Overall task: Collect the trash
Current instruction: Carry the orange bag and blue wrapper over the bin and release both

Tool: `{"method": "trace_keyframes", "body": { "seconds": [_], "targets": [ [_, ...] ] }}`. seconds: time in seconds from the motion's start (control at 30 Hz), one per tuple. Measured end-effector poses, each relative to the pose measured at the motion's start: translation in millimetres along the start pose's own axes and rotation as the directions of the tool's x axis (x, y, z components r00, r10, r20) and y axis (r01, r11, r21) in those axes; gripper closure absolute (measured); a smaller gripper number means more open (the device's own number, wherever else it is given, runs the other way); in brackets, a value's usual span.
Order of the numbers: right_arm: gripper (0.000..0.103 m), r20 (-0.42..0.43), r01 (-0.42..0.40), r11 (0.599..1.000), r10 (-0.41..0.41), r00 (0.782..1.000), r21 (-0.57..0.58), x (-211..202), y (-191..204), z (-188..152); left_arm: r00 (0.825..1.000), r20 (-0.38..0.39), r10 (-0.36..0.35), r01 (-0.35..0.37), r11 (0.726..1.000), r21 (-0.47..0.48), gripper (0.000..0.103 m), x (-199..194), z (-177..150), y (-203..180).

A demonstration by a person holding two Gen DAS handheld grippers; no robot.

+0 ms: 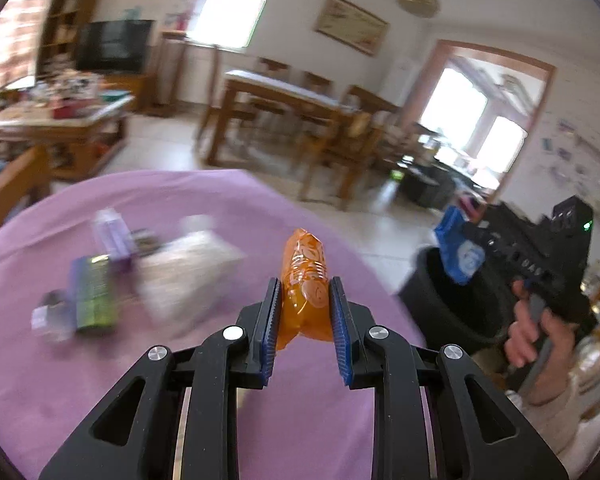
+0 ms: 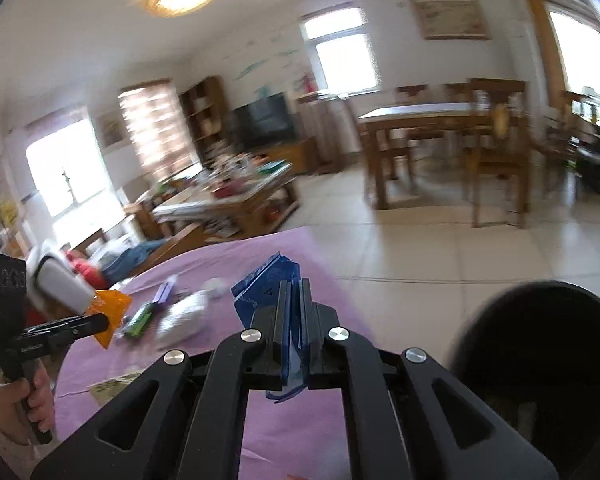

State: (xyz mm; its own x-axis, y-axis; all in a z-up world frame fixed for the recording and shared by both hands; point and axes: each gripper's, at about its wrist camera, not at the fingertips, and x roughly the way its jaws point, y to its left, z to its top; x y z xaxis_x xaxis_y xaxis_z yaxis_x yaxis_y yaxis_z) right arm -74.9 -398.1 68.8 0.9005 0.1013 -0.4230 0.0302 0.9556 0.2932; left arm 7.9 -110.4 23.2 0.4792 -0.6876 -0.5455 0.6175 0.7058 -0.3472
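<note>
My left gripper (image 1: 305,282) is shut on an orange plastic wrapper (image 1: 302,252), which stands up between the blue pads above the purple-covered table (image 1: 220,200). In the right wrist view the left gripper (image 2: 100,320) shows at the far left with the orange wrapper (image 2: 114,304). My right gripper (image 2: 294,285) is shut on a blue wrapper (image 2: 260,286), just left of a black bin (image 2: 540,340). In the left wrist view the right gripper (image 1: 474,226) holds the blue wrapper (image 1: 458,256) over the black bin (image 1: 440,308) beside the table's right edge.
Blurred on the cloth lie a green packet (image 1: 94,292), a purple packet (image 1: 114,236), a crumpled white piece (image 1: 188,276) and a small pale scrap (image 1: 48,316). A printed paper (image 2: 112,388) lies near the front edge. Beyond are tile floor, a wooden dining table (image 1: 284,92) and a cluttered low table (image 1: 60,120).
</note>
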Motion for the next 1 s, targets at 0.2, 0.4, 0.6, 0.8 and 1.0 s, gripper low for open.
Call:
{"method": "trace_keyframes", "body": {
  "seconds": [0.2, 0.4, 0.6, 0.8, 1.0],
  "targets": [
    [0.099, 0.054, 0.119, 0.989, -0.124, 0.991, 0.087, -39.9, -61.7, -6.7, 0.983, -0.049, -0.174, 0.177, 0.982, 0.063, 0.079, 62.5, 11.3, -69.5],
    [0.099, 0.083, 0.210, 0.964, -0.225, 0.971, 0.161, -68.9, -109.8, -12.2, 0.943, -0.134, -0.305, 0.321, 0.940, 0.118, 0.079, 132.0, 4.2, -147.0],
    [0.099, 0.079, 0.270, 0.934, -0.295, 0.952, 0.234, -80.6, -149.2, -24.1, 0.904, -0.224, -0.365, 0.405, 0.898, 0.170, 0.078, 192.6, -15.6, -211.7],
    [0.099, 0.053, 0.295, 0.911, -0.322, 0.945, 0.287, -75.8, -177.0, -36.3, 0.890, -0.281, -0.359, 0.417, 0.891, 0.182, 0.079, 240.4, -29.6, -237.7],
    [0.099, 0.031, 0.303, 0.898, -0.329, 0.944, 0.318, -76.6, -193.8, -50.1, 0.889, -0.312, -0.336, 0.403, 0.897, 0.183, 0.079, 271.2, -34.5, -244.6]
  ]
}}
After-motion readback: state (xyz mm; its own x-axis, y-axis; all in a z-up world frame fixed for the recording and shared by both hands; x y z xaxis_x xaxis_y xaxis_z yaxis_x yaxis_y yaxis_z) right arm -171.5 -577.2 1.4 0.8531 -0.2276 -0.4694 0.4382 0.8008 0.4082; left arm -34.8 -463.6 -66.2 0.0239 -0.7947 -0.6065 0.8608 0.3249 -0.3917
